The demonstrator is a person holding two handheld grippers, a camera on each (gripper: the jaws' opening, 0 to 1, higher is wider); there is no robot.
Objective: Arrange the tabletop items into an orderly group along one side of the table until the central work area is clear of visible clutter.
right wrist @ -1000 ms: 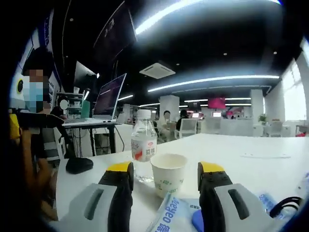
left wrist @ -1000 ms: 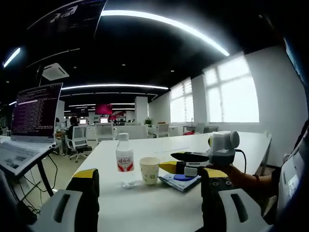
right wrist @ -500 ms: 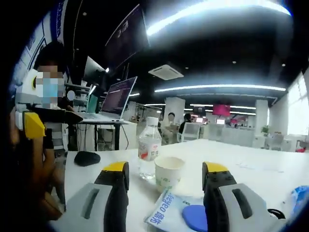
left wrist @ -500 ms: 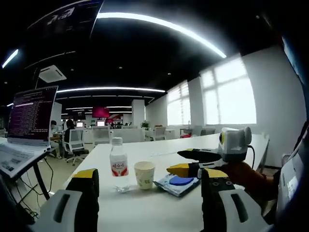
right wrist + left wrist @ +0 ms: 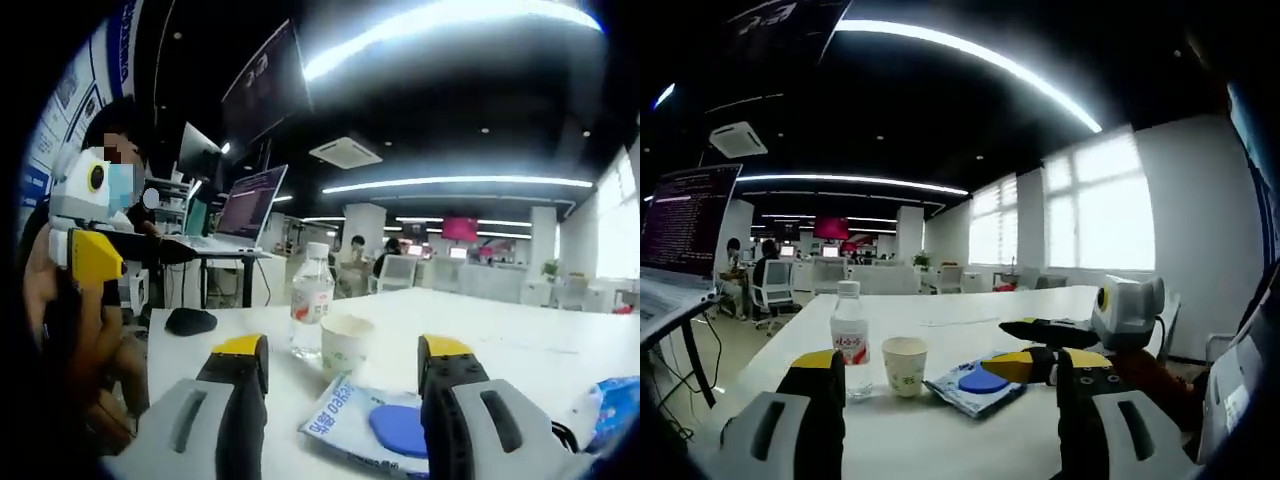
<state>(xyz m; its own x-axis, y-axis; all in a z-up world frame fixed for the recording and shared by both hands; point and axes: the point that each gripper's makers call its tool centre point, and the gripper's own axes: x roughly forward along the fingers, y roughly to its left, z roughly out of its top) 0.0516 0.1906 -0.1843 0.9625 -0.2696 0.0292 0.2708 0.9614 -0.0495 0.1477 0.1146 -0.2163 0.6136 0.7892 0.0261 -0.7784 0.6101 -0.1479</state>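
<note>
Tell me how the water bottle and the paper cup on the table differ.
The water bottle is clear plastic with a white cap and a red-and-white label; the paper cup is opaque, pale, with small green print. The bottle is taller and narrower, while the cup is short and wide-mouthed. The bottle is capped; the cup is open at the top. Both stand upright, side by side on the white table.

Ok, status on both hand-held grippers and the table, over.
Left gripper open, empty. Right gripper open, over wipes pack. Bottle, cup untouched. Nothing blocking.
</note>
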